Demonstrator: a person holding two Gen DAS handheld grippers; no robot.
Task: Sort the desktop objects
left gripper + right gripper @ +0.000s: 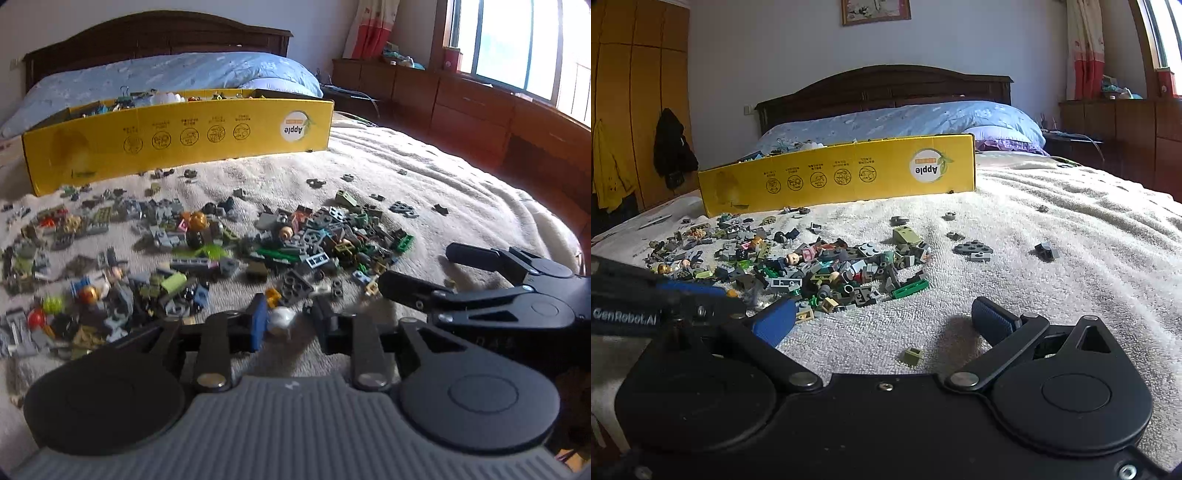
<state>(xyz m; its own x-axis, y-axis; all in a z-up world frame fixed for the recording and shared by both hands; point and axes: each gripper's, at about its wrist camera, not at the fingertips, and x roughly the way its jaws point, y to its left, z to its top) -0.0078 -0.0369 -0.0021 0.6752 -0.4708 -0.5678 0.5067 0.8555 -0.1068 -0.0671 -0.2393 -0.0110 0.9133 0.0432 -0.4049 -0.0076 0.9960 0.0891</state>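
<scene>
- My left gripper (286, 325) fingers spread around a white round piece (281, 318) on the bed blanket (424, 177).
- My right gripper (886, 321) spread wide; olive brick (911, 356) between its fingers.
- Brick pile (827, 269) before yellow box (842, 177).

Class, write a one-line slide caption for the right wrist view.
Open right tool hovers over a lone olive brick on the white blanket, toy-brick pile and yellow box beyond.

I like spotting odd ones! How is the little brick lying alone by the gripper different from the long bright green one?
The little olive brick is dull and stubby; the long green brick is bright and thin. The olive brick lies alone on the towel; the green brick sits at the pile's edge. Both are toy bricks.
</scene>
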